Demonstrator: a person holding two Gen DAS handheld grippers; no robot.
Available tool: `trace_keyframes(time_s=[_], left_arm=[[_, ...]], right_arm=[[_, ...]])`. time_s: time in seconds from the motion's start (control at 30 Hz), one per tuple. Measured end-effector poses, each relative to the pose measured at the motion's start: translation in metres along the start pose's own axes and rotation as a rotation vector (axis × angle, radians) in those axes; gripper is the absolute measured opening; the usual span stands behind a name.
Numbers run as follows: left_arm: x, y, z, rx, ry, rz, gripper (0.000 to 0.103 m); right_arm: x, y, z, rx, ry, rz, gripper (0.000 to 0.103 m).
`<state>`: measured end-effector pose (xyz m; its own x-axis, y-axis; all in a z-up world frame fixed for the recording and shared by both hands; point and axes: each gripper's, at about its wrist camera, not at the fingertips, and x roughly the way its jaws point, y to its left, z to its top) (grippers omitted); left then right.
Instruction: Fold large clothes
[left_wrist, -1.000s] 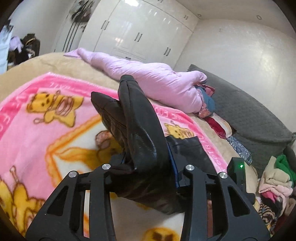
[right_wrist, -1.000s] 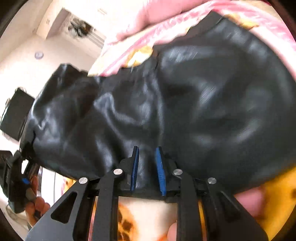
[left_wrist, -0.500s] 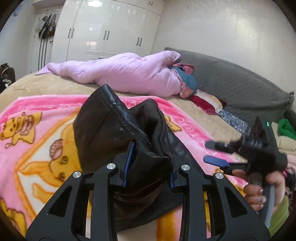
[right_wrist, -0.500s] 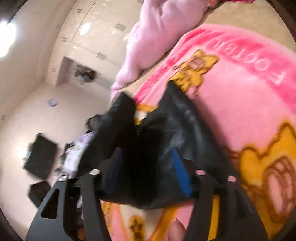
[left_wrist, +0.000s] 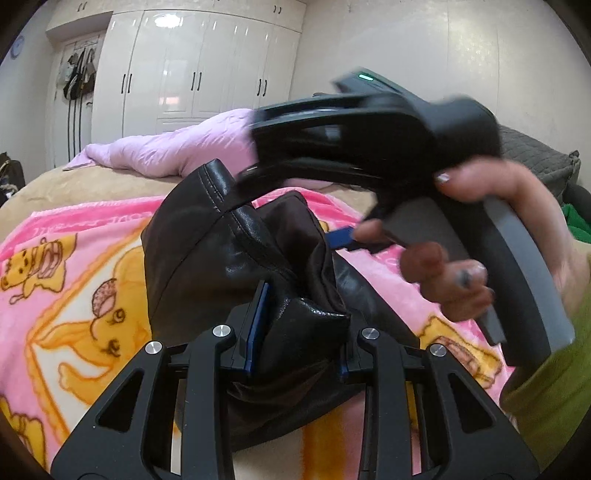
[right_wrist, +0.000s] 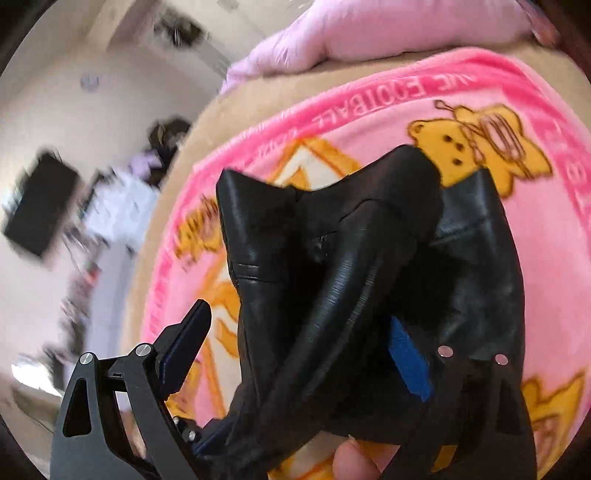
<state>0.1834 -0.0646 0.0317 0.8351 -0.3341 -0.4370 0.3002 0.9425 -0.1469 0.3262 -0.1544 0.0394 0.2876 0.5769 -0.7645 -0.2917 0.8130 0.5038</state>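
Observation:
A black leather garment (left_wrist: 229, 266) is bunched up above a pink cartoon-bear blanket (left_wrist: 66, 258). My left gripper (left_wrist: 299, 332) is shut on a thick fold of it. In the left wrist view the right gripper (left_wrist: 295, 206) comes in from the upper right, held in a hand, its fingers spread around the top of the bunch. In the right wrist view my right gripper (right_wrist: 295, 354) is wide open with the leather garment (right_wrist: 332, 266) standing between its blue pads (right_wrist: 410, 365), not clamped.
A pink quilt (left_wrist: 177, 147) lies across the far side of the bed. White wardrobes (left_wrist: 192, 66) stand behind. A grey cushion (left_wrist: 532, 158) and a pile of clothes (left_wrist: 576, 225) are at the right. The tan bedsheet (left_wrist: 92, 184) borders the blanket.
My right gripper has let go of the leather and opened wide, then swung up close over the bunch. My left gripper keeps its hold and has raised the folded leather.

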Motion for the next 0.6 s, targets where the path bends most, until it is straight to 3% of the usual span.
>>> trace_keyframes(time_s=[0.03,0.1,0.13,0.17,0.2,0.23,0.3,0.4,0.47,0.53,0.6], left_arm=[[-0.001,0.002,0.0,-0.005,-0.001,-0.003,0.022],[-0.004,0.004,0.0,-0.009,-0.004,-0.004,0.025],[-0.008,0.005,0.0,-0.022,-0.003,-0.001,0.03],[-0.014,0.008,0.001,-0.045,-0.003,-0.009,0.045],[-0.02,0.011,0.001,-0.068,-0.006,-0.03,0.052],[-0.028,0.013,0.001,-0.094,0.009,-0.062,0.069],[-0.041,0.013,-0.001,-0.109,0.035,-0.109,0.075],[-0.068,0.025,-0.008,-0.153,0.025,-0.156,0.075],[-0.077,0.042,-0.007,-0.186,-0.003,-0.118,0.076],[-0.07,0.059,-0.003,-0.225,0.0,-0.074,0.09],[-0.057,0.078,0.002,-0.271,0.007,-0.041,0.09]], right_arm=[[0.006,0.011,0.003,-0.034,0.018,-0.037,0.091],[0.014,0.023,0.001,-0.087,0.029,-0.086,0.078],[0.016,0.029,-0.001,-0.125,0.024,-0.116,0.056],[0.018,0.036,-0.003,-0.161,0.018,-0.118,0.04],[0.017,0.04,-0.004,-0.181,0.0,-0.112,0.032],[0.017,0.042,-0.003,-0.205,-0.026,-0.132,0.022],[0.011,0.043,-0.002,-0.239,-0.078,-0.176,0.017],[-0.004,0.038,0.001,-0.275,-0.13,-0.14,0.014],[-0.018,0.027,0.003,-0.294,-0.16,-0.114,0.014],[-0.027,0.011,0.008,-0.279,-0.182,-0.108,0.014],[-0.036,-0.014,0.012,-0.227,-0.203,-0.091,0.014]])
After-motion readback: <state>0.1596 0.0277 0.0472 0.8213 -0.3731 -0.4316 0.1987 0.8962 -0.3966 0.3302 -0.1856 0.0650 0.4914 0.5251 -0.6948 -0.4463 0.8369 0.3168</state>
